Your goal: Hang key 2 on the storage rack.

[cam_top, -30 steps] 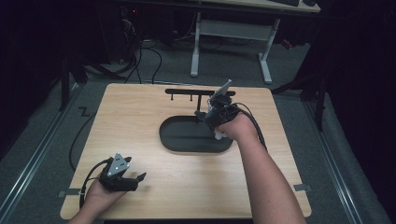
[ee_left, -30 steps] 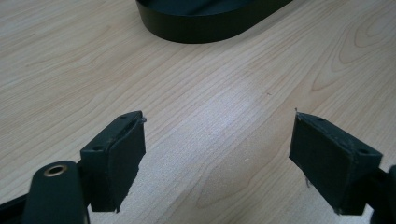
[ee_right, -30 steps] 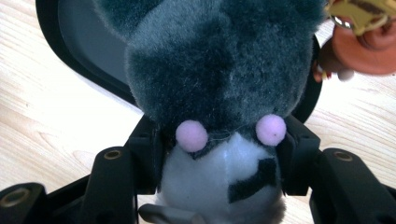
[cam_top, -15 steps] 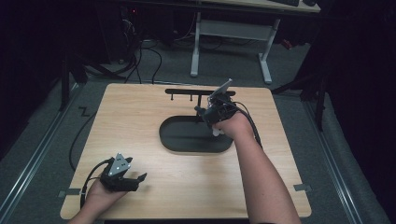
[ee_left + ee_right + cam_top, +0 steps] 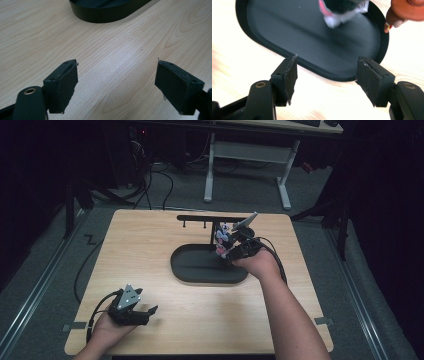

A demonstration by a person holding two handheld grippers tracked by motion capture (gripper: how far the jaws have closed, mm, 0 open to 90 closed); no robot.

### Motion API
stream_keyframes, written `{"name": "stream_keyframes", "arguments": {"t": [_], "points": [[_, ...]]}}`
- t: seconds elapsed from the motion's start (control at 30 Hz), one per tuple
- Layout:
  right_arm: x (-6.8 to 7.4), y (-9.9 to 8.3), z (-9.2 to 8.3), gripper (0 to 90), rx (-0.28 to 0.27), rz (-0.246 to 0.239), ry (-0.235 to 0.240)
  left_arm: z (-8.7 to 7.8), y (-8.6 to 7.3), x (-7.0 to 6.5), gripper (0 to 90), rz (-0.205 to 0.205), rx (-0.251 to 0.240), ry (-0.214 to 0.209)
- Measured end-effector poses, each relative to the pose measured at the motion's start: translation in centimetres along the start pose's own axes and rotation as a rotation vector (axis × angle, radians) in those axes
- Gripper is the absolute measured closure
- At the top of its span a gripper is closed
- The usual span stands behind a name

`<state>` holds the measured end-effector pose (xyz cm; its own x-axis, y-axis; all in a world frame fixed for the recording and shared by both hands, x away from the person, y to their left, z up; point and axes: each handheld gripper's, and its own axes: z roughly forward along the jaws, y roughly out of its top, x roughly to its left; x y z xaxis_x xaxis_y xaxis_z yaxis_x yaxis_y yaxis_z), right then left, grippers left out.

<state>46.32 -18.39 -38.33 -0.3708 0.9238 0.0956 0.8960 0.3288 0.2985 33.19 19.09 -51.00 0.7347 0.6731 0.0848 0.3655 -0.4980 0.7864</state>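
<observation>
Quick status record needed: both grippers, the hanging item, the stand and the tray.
right gripper: jaws just been opening, nothing between them, beside the hanging item
left gripper: open, empty, low over the near left of the table
hanging item: small white, pink and black thing, on the stand's crossbar
stand: black, upright, rising from the tray
tray: black oval, mid table

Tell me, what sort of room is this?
Probably a lab or workshop set up for recording handling trials. A lone wooden table stands in a dark room, cables trail over the grey floor behind it, and an adjustable desk frame stands beyond.
</observation>
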Motion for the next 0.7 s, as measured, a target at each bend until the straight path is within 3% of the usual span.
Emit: {"name": "stream_keyframes", "arguments": {"t": [0.1, 0.13, 0.23, 0.4, 0.43, 0.5, 0.53, 0.57, 0.6, 0.63, 0.67, 0.7], "points": [[0.1, -0.7, 0.0, 34.8, -0.012, -0.005, 0.003, 0.0, 0.1, -0.1, 19.2, 0.004, -0.002, 0.001], [0.3, -1.6, 0.1, 35.8, -0.025, -0.041, 0.017, 0.0, 0.1, -0.1, 18.8, 0.005, -0.007, -0.002], [0.5, -3.0, 0.5, 35.9, -0.065, -0.081, 0.026, -0.1, 0.1, -0.2, 18.6, 0.009, -0.028, -0.008], [0.8, -4.8, 1.1, 35.7, -0.118, -0.106, 0.038, 0.2, 0.2, -0.6, 18.5, 0.011, -0.029, -0.006], [0.8, -5.6, 1.3, 34.8, -0.152, -0.103, 0.075, 0.3, 0.3, -0.7, 18.4, 0.009, -0.029, -0.012], [0.9, -6.3, 1.4, 33.7, -0.188, -0.112, 0.088, 0.4, 0.3, -0.8, 18.2, 0.005, -0.037, -0.017], [0.9, -6.3, 1.4, 33.7, -0.188, -0.112, 0.088, 0.4, 0.3, -0.8, 18.1, 0.005, -0.037, -0.017], [0.9, -7.2, 1.5, 33.1, -0.242, -0.139, 0.068, 0.6, 0.4, -0.9, 18.0, 0.002, -0.047, -0.023], [0.9, -7.2, 1.5, 33.1, -0.242, -0.139, 0.068, 0.6, 0.4, -0.9, 18.0, 0.002, -0.047, -0.023], [0.8, -8.1, 1.7, 32.3, -0.301, -0.153, 0.054, 0.6, 0.5, -0.9, 17.9, 0.001, -0.05, -0.026], [0.8, -8.1, 1.7, 32.3, -0.301, -0.153, 0.054, 0.7, 0.5, -0.9, 17.9, -0.003, -0.055, -0.031], [0.6, -9.2, 2.2, 32.1, -0.343, -0.157, 0.052, 1.0, 0.5, -0.9, 17.9, -0.005, -0.048, -0.035]]}}
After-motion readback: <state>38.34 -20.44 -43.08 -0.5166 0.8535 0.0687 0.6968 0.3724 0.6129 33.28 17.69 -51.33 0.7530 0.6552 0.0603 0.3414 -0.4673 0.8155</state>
